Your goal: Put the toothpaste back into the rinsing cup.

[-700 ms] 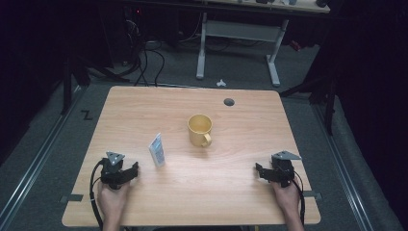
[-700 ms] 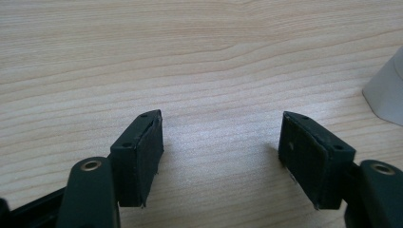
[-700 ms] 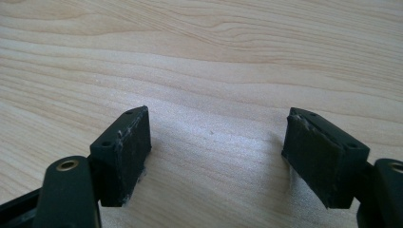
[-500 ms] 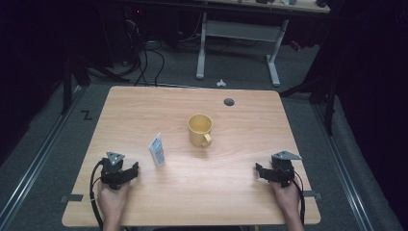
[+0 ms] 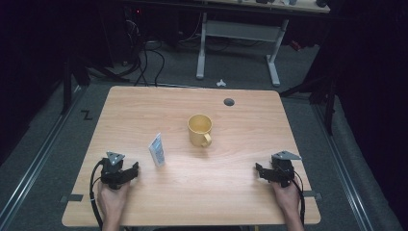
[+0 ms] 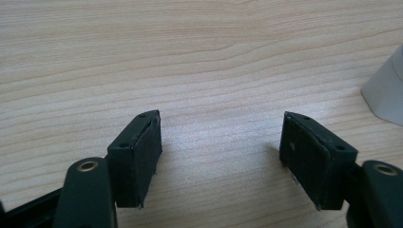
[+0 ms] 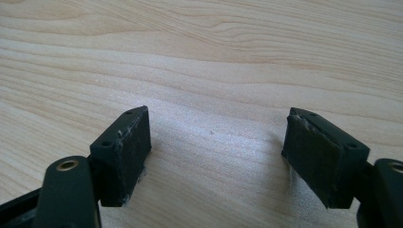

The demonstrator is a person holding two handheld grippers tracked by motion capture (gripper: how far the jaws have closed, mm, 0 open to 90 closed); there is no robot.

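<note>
Wooden worktop [image 5: 144, 103], seen from above. Yellow mug [image 5: 199, 130] near the centre, handle toward the person. White tube [image 5: 157, 149] standing left of the mug, apart from it. Left tongs [image 5: 131, 172] rest near the tube, right tongs [image 5: 260, 173] near the right front edge, both open and empty. Dark grommet [image 5: 229, 102] at the far side.

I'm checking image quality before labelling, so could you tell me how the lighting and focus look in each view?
High view: the table is evenly lit, the room around it nearly black, mug and tube soft. Left gripper view: bright wood, soft sheen between the open jaws, the tube's white edge blurred. Right gripper view: sharp grain, faint glare mid-frame.
</note>
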